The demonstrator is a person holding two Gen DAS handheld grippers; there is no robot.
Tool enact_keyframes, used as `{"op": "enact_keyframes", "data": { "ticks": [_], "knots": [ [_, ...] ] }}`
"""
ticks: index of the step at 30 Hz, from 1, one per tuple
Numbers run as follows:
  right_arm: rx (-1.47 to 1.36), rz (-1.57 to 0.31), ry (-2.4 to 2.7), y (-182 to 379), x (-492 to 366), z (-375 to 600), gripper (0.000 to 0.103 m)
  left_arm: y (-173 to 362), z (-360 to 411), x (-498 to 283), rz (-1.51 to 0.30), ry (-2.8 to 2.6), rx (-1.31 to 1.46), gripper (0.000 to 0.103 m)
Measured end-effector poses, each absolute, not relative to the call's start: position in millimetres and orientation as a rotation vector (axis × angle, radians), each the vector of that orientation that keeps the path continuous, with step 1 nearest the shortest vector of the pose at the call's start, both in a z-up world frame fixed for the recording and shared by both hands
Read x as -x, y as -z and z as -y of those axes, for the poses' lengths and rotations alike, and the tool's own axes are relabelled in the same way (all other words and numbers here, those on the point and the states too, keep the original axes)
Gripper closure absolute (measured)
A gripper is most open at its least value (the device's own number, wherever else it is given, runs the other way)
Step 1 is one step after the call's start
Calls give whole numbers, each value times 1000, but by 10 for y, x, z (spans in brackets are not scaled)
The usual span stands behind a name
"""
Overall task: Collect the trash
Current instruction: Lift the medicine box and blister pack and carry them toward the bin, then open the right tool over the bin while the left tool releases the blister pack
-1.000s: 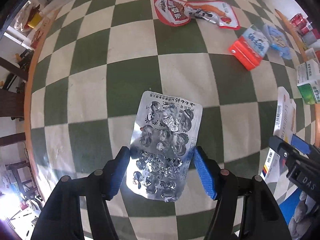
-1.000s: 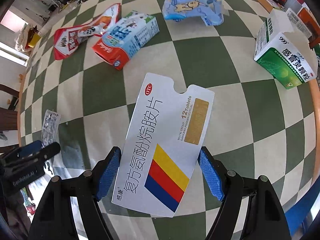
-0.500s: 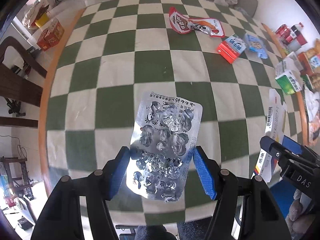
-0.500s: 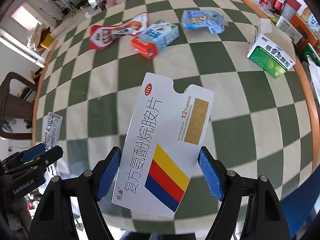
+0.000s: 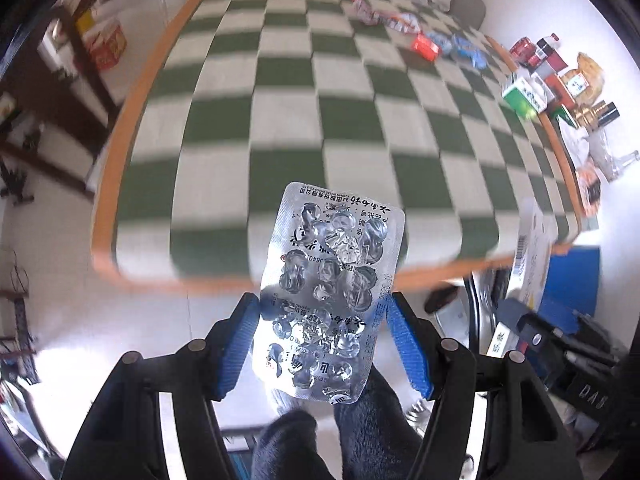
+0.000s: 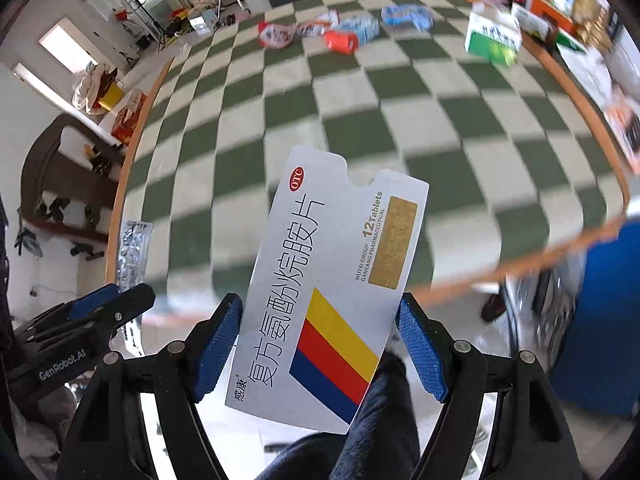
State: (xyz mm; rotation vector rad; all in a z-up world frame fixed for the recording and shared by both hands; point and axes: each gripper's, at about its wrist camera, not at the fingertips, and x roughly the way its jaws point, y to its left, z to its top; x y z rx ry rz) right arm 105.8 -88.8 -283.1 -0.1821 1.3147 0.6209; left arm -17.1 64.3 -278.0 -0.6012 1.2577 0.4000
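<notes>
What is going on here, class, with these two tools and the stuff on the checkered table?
A person is collecting trash with a tool in each hand. The left tool grips an emptied silver blister pack, and the right tool grips a flattened white medicine box. Both items are held up off the checkered table, near its front edge. Left on the far side of the table are a red snack wrapper, a red-and-blue carton, a blue packet and a green-and-white box.

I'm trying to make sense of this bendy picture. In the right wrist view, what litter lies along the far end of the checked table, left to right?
Red and white snack wrapper → red and blue carton → pale blue packet → green and white medicine box.
</notes>
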Motion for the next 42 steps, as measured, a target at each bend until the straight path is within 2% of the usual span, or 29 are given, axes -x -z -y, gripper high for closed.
{"op": "enact_keyframes", "data": {
  "ticks": [7,13,22,25,28,30,31,32,42],
  "knots": [
    [193,-1465,-618,3431,-206,1257,24,3377,-439,805,-1358,-401,714,40],
    [165,-1592,-615,4374,128,1404,24,4341,-476,988,-1413,-426,850,40],
    [118,-1687,-628,6359,112,1237,23,6154,-652,937,-1472,-431,966,40],
    [98,-1720,-641,6909,94,1166,23,6615,-708,993,-1495,-446,978,35],
    [74,-1773,-672,7480,104,1079,22,6835,-734,1048,-1510,-485,950,20],
    [76,-1799,-675,7798,141,1053,10,6900,-748,1118,-1507,-519,925,17],
    [89,-1805,-672,7928,167,1045,0,6912,-755,1163,-1506,-541,898,11],
    [99,-1801,-669,7985,187,1047,0,6912,-750,1184,-1508,-553,878,1],
    [338,-1695,-588,7950,232,998,0,6791,-624,1312,-1561,-616,715,0]
  ]
}}
